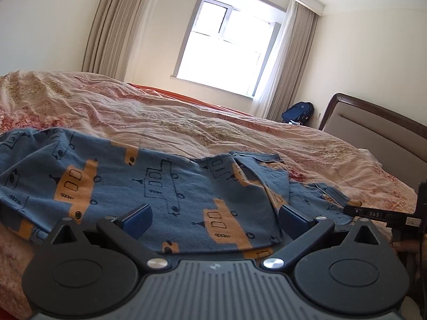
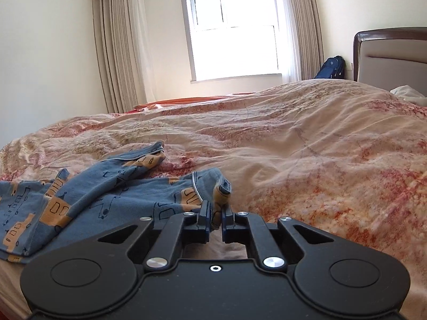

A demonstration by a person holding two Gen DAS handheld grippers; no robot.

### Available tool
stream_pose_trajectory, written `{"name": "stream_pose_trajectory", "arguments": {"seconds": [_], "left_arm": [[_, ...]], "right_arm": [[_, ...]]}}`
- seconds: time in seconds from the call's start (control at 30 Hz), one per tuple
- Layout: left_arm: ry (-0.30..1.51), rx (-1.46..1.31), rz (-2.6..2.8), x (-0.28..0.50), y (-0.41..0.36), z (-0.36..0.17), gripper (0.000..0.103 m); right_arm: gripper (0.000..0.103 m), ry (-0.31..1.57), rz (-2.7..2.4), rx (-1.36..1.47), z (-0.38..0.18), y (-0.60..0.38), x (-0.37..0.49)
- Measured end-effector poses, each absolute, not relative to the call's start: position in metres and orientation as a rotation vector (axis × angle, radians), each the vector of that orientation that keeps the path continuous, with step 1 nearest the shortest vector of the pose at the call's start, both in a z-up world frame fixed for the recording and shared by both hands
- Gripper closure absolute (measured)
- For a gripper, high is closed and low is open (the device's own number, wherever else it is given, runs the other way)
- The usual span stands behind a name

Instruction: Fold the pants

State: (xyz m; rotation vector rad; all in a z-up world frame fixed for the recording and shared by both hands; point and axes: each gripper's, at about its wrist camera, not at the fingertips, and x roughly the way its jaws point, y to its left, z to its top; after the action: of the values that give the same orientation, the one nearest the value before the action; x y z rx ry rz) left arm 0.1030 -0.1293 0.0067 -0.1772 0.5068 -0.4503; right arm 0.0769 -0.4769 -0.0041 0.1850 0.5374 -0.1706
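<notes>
Rumpled floral quilt (image 2: 307,144) covering bed. Daylight pouring through window (image 2: 234,34), beige curtains (image 2: 120,53) hanging either side. Blue backpack (image 2: 331,68) leaning in corner beside padded headboard (image 2: 392,53). White pillow (image 2: 408,92) peeking near headboard.

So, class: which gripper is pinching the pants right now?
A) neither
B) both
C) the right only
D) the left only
C: the right gripper is shut on a fold of the pants, while the left gripper is open over the cloth.
</notes>
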Motion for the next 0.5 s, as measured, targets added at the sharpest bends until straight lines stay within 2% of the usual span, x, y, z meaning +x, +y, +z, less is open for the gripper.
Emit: {"name": "stream_pose_trajectory", "arguments": {"seconds": [0.07, 0.17, 0.23, 0.27, 0.33, 0.43, 0.5], "left_arm": [[0.501, -0.168, -0.506, 0.110, -0.141, 0.010, 0.000], [0.490, -0.147, -0.578, 0.123, -0.163, 0.016, 0.000], [0.492, -0.140, -0.625, 0.131, -0.178, 0.018, 0.000], [0.508, -0.137, -0.649, 0.135, -0.185, 0.019, 0.000], [0.557, -0.172, -0.711, 0.144, -0.197, 0.014, 0.000], [0.623, -0.273, -0.778, 0.153, -0.204, 0.000, 0.001], [0.662, -0.322, -0.798, 0.156, -0.206, -0.013, 0.009]], "right_arm": [[0.080, 0.557, -0.175, 0.186, -0.009, -0.478, 0.076], [0.058, 0.539, -0.167, 0.186, -0.004, -0.481, 0.069], [0.038, 0.525, -0.160, 0.175, 0.003, -0.482, 0.067], [0.034, 0.517, -0.149, 0.165, 0.007, -0.482, 0.066], [0.019, 0.510, -0.127, 0.149, 0.015, -0.481, 0.066], [0.004, 0.528, -0.045, 0.131, 0.028, -0.477, 0.073], [0.002, 0.545, 0.009, 0.107, 0.037, -0.473, 0.081]]}}
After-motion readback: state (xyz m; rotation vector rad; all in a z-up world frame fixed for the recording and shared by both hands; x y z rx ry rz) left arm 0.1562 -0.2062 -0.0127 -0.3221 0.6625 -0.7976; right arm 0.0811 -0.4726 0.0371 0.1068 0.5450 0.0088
